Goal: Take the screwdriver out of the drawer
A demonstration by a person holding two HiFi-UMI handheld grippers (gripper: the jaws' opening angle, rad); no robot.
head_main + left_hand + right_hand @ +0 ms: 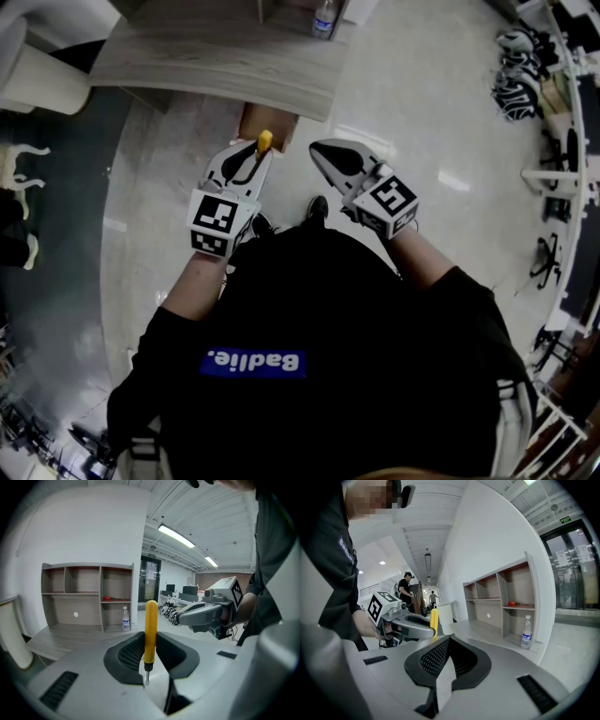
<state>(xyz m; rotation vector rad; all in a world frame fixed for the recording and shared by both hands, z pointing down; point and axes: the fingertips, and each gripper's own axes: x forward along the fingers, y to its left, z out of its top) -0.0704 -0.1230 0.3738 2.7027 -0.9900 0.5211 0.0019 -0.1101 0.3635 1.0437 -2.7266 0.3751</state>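
We hold the left gripper (253, 159) out before our body, tilted slightly downward, its fingers pinching the screwdriver (150, 632) upright, yellow handle up, by the drawer (269, 120). The right gripper (320, 148) hovers alongside, fingers pressed together, empty.

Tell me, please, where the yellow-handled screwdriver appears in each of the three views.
Head view: the screwdriver is above centre, slightly left, held in the left gripper.
Left gripper view: the screwdriver stands upright at the centre, between the jaws.
Right gripper view: the screwdriver is left of centre, only its yellow handle showing.
Shared landmark: the water bottle.
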